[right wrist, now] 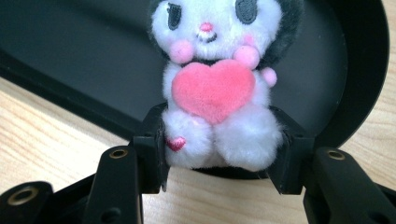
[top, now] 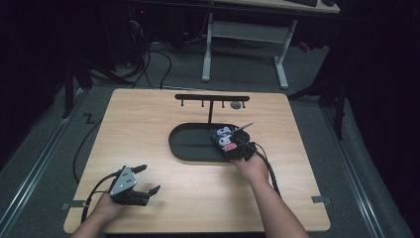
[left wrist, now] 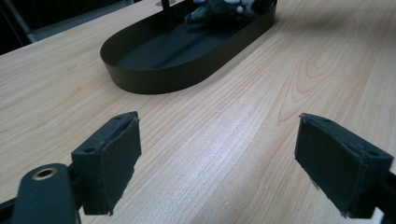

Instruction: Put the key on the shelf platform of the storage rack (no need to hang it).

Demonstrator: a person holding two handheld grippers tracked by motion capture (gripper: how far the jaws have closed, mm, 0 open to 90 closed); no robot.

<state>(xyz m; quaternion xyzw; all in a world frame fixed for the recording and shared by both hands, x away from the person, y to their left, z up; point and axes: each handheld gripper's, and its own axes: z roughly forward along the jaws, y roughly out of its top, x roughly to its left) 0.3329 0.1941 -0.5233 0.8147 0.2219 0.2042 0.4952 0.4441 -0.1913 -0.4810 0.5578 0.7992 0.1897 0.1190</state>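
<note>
Plush toy [right wrist: 215,88]: white body, dark ears, pink heart on the chest. It sits between the jaws of the right gripper [right wrist: 219,154], whose pads press against both sides of its lower body. The toy is held over the right end of the black oval tray [top: 190,144], just inside the near rim, facing the gripper's camera. In the high view the toy [top: 225,140] appears at the right end of the tray, with the right gripper [top: 236,148] and hand [top: 252,166] directly behind it on the near side.

Tray: positioned at table centre, near a black T-shaped rack [top: 212,98] standing at its far edge.

Left gripper [top: 143,179]: rests at the near left of the table [top: 143,124], well apart from the tray. Its jaws stand wide apart with nothing between them; bare wood shows between the pads [left wrist: 109,158].
</note>
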